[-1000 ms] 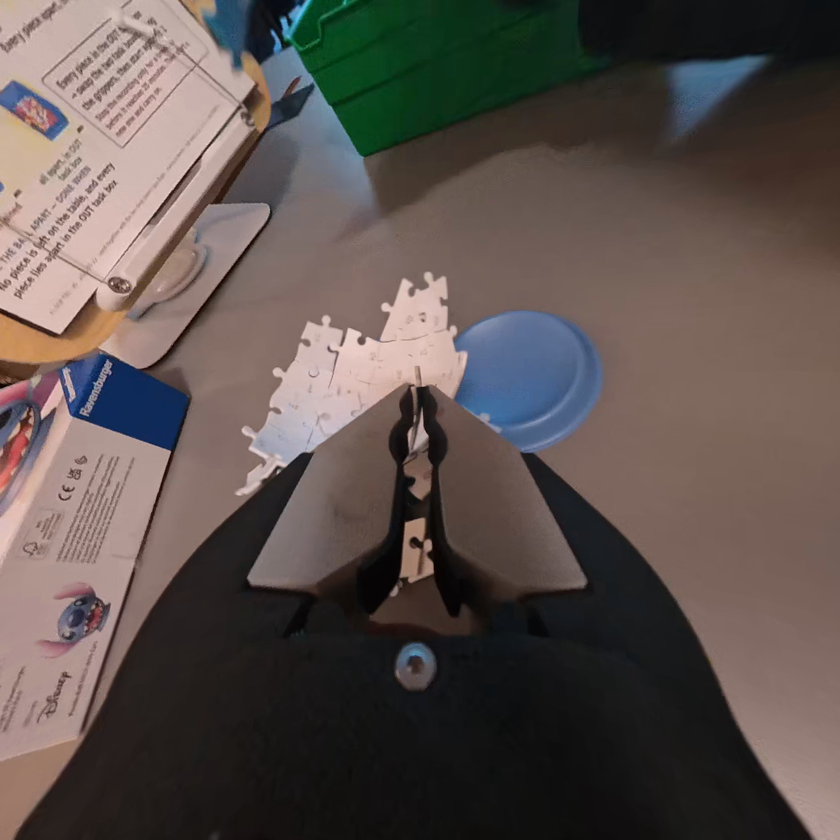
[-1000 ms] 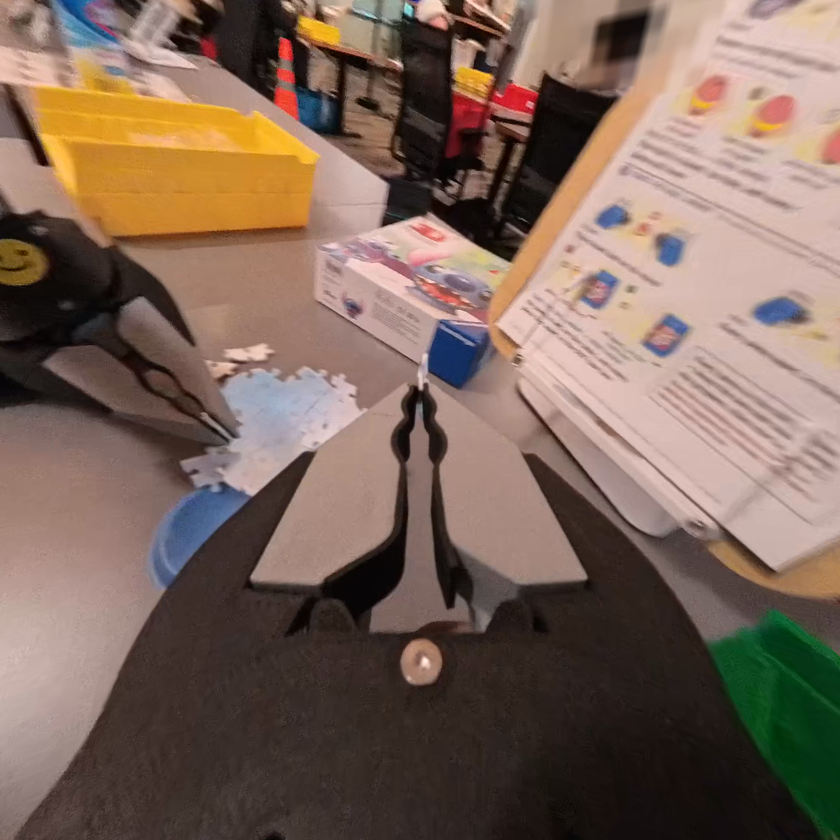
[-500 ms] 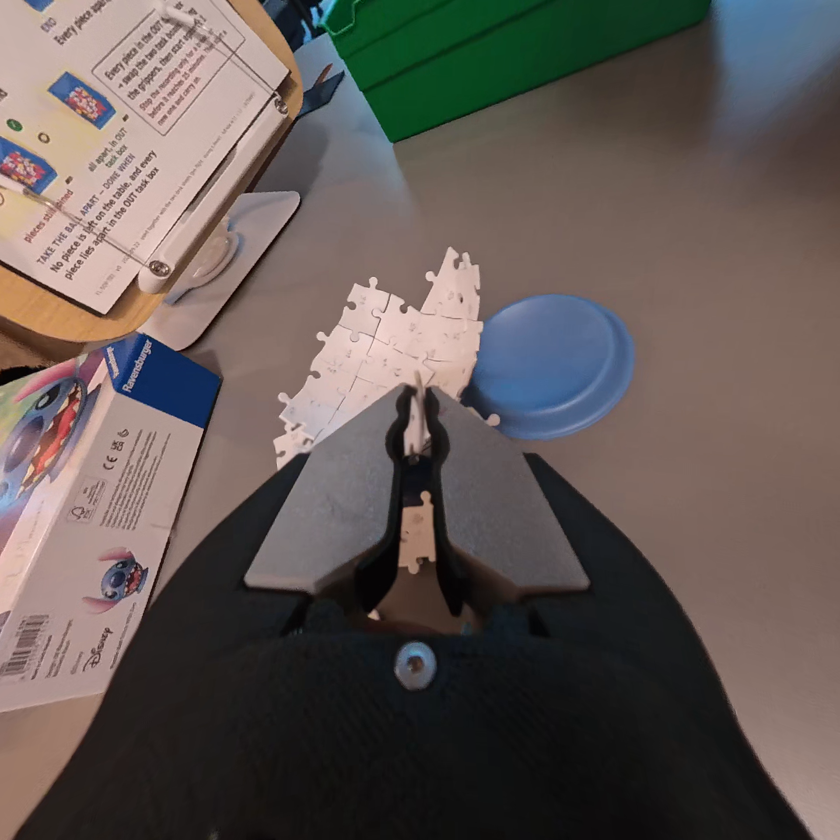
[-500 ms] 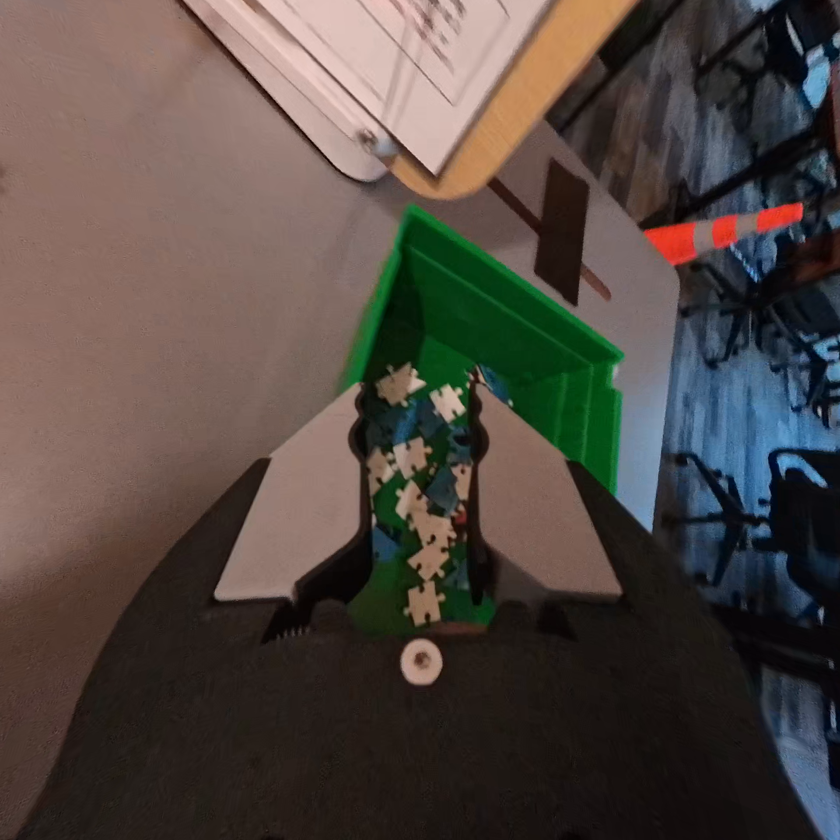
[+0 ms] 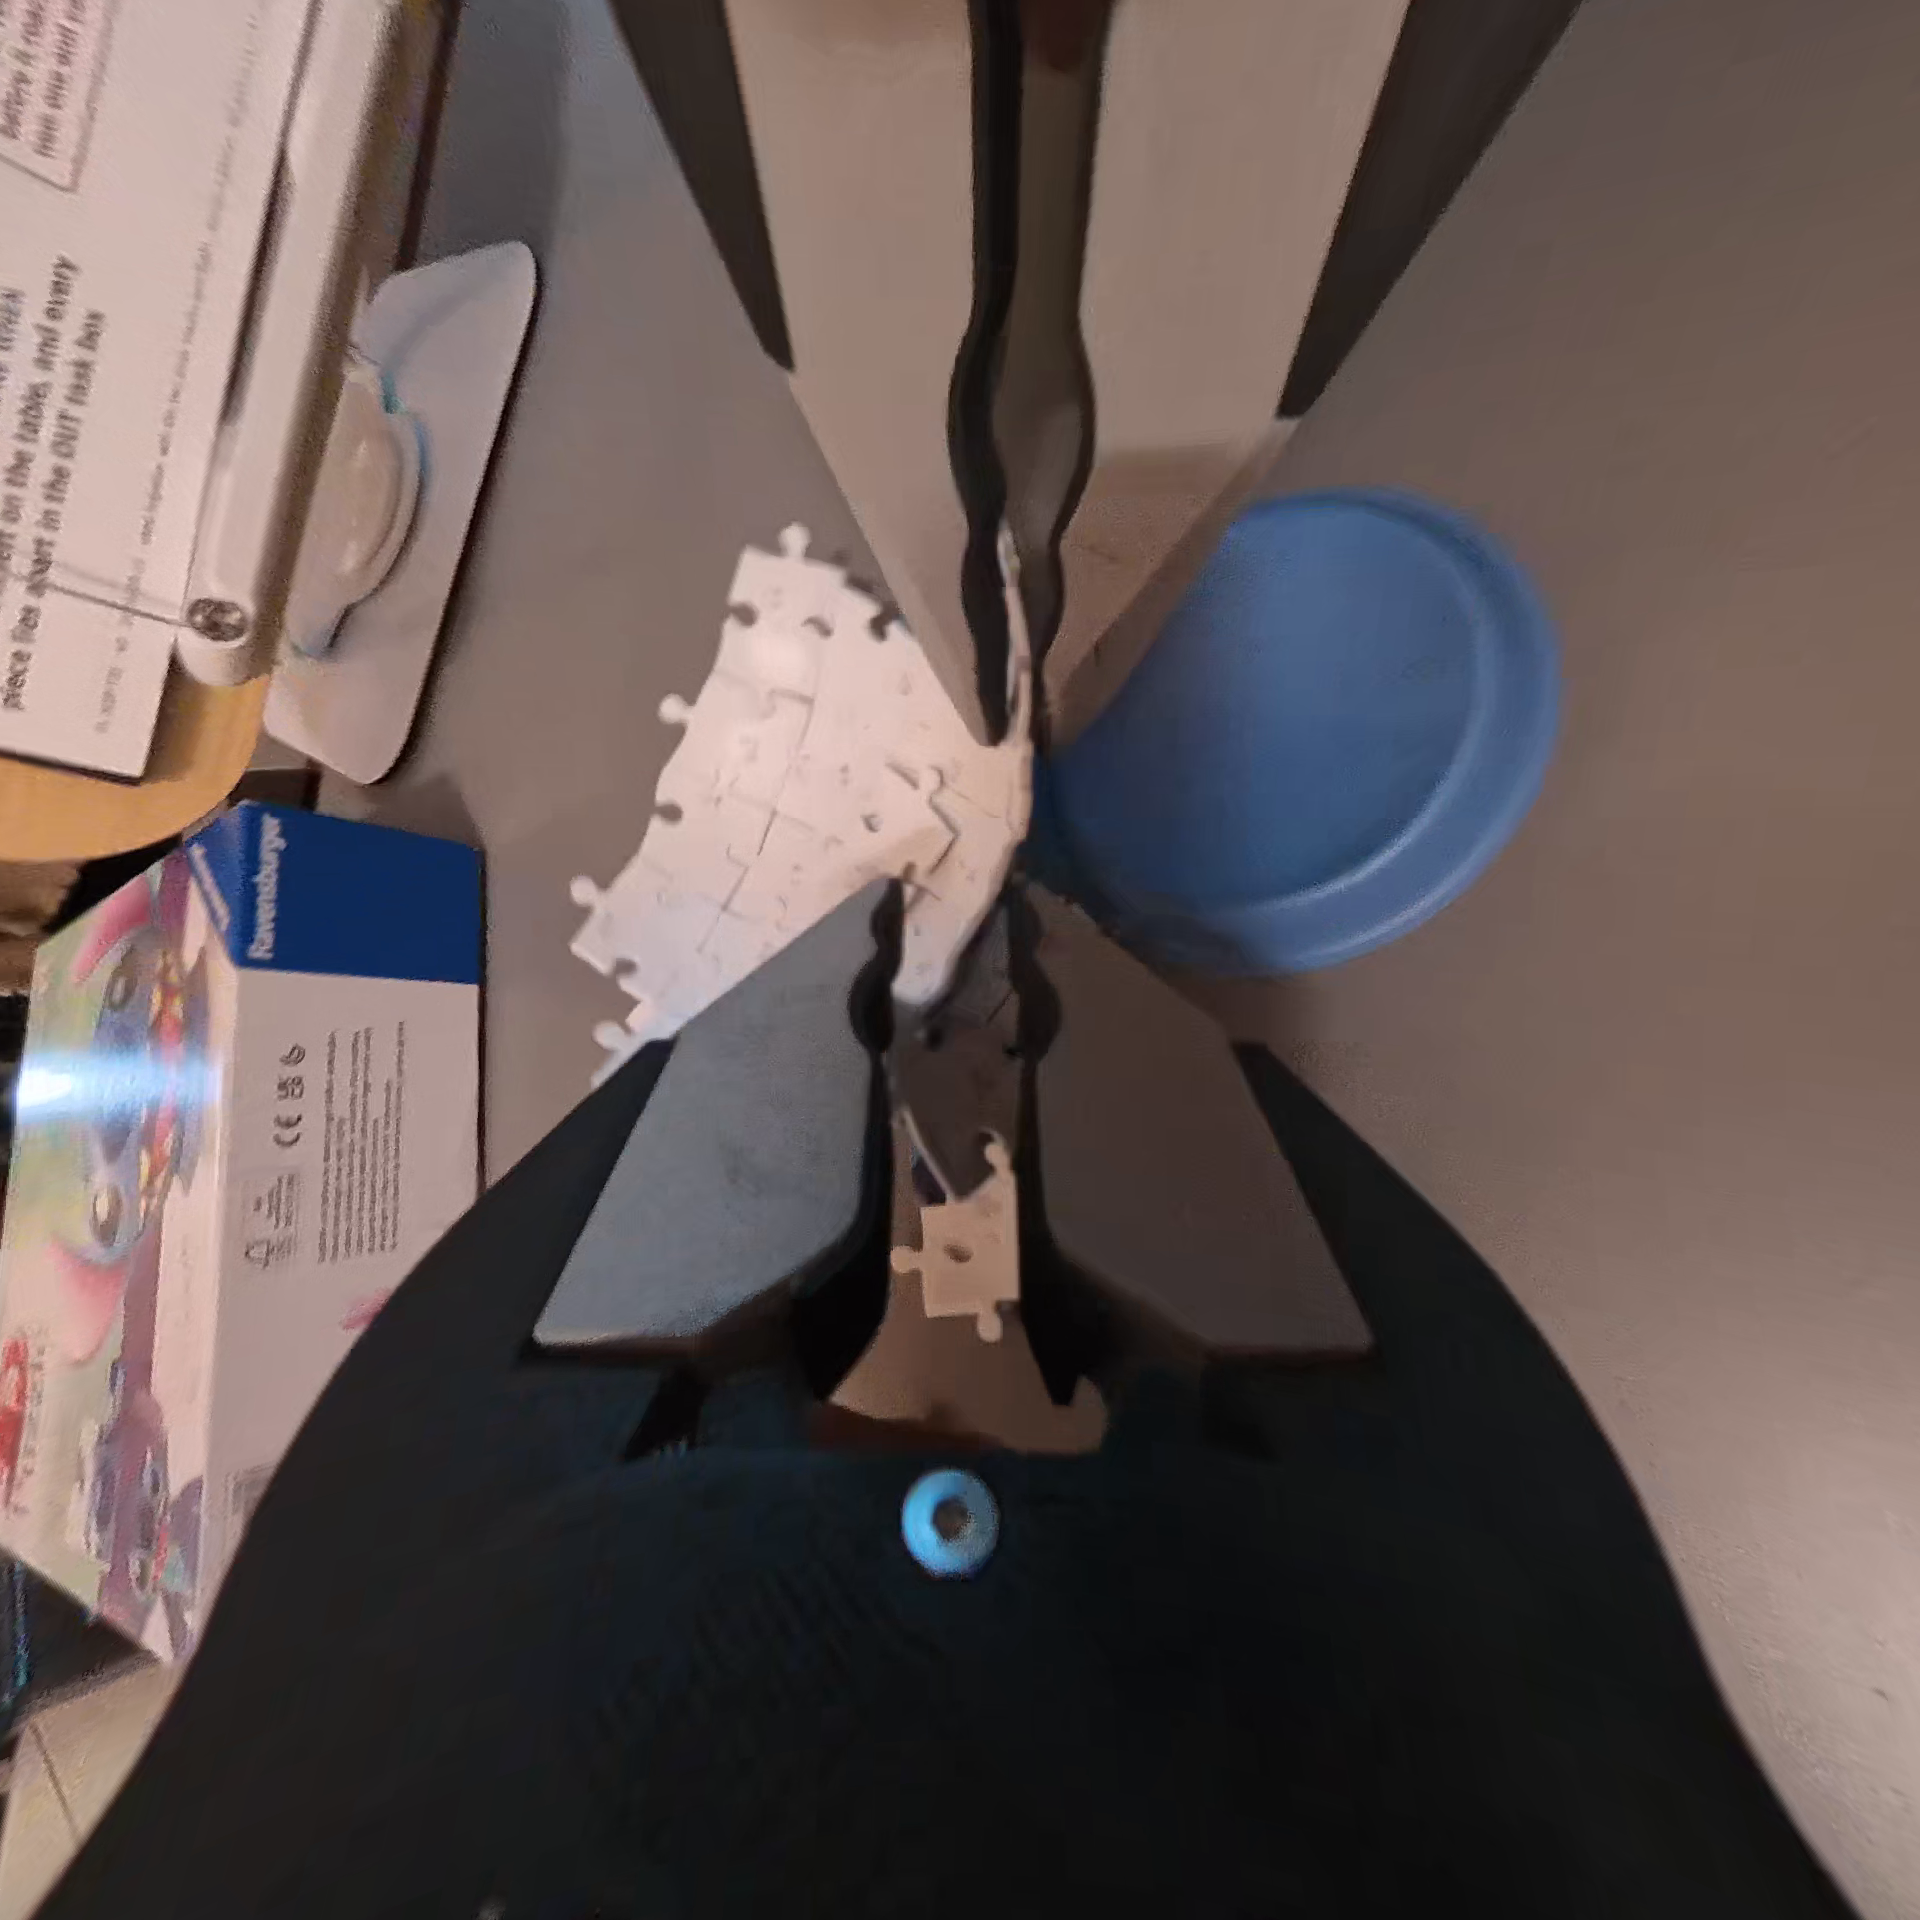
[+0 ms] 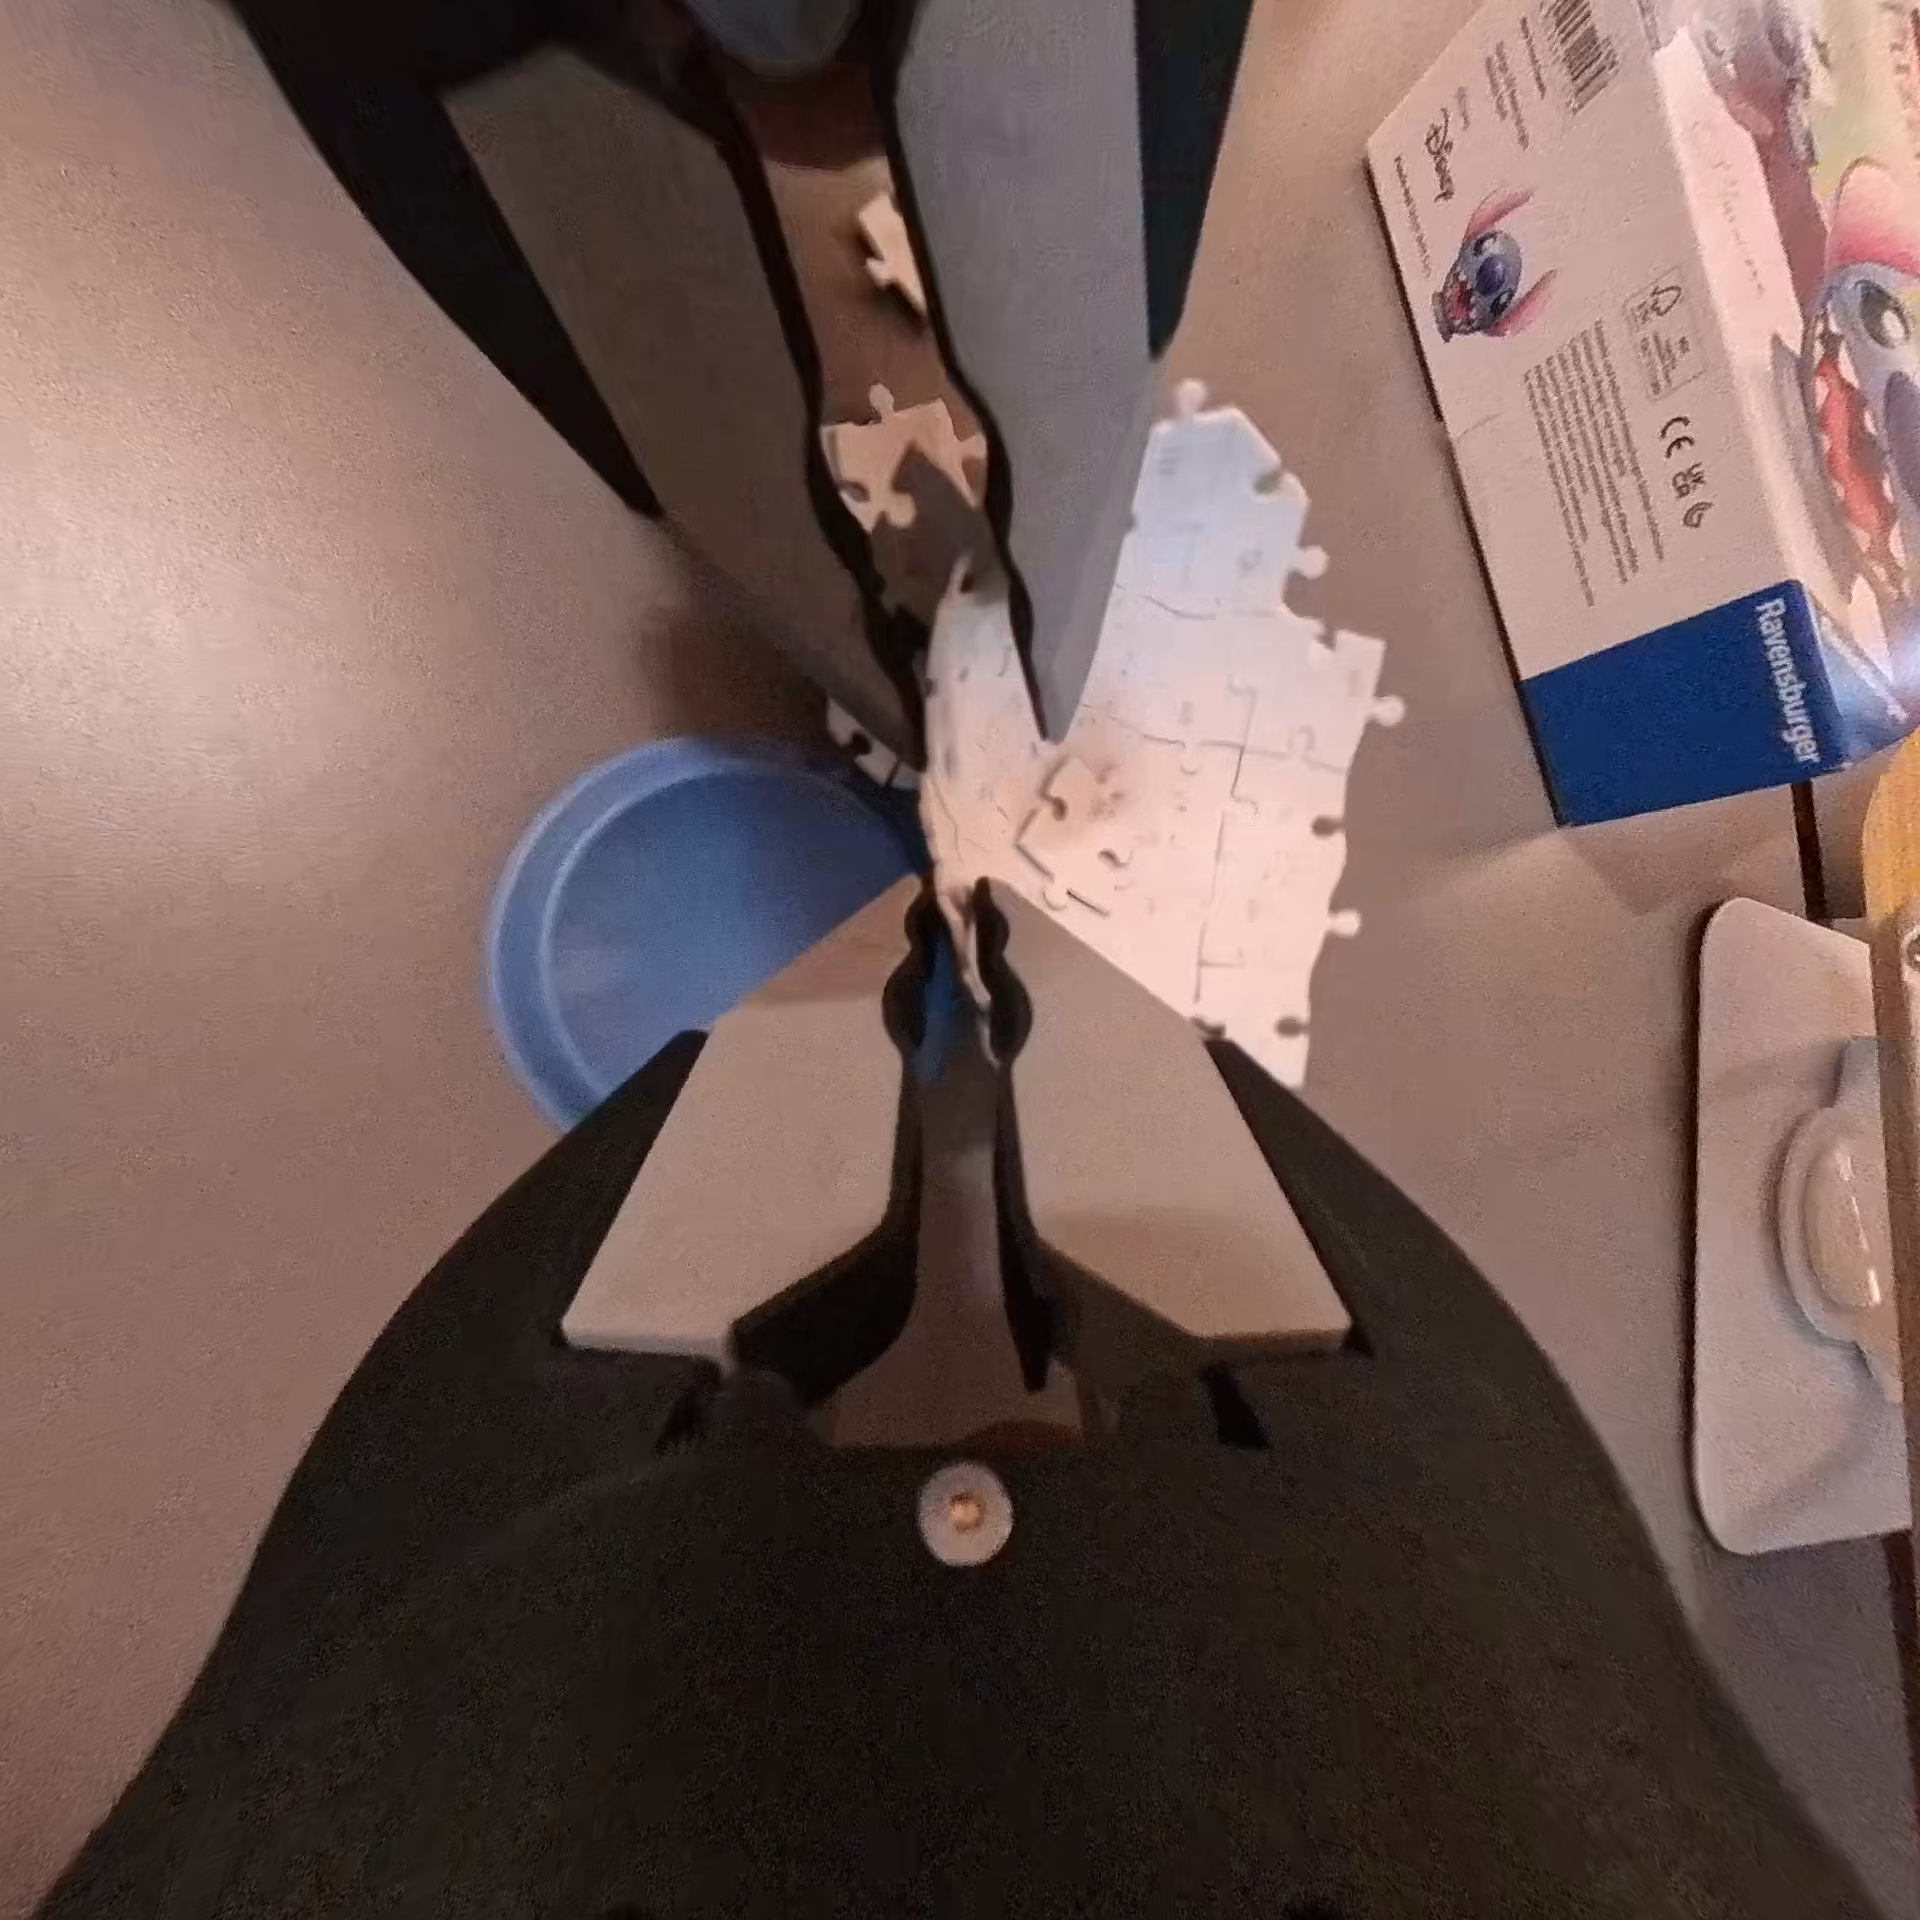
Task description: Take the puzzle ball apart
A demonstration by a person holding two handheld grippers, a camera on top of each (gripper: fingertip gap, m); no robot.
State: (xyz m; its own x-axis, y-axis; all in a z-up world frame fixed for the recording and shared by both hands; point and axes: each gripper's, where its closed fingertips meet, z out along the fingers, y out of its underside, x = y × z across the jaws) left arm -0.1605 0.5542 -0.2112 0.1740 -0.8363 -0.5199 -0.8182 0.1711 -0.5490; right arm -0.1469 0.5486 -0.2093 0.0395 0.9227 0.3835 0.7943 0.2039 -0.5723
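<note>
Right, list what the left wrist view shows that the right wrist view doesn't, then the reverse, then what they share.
Left wrist view only: the printed sheet on a wooden board.
Right wrist view only: the barcode end of the puzzle box.
Both: the white puzzle sheet beside the blue dish, the puzzle box, the white stand base, a loose piece lying between the parted fingers of the left gripper, and the right gripper closed on the puzzle sheet's edge.
</note>
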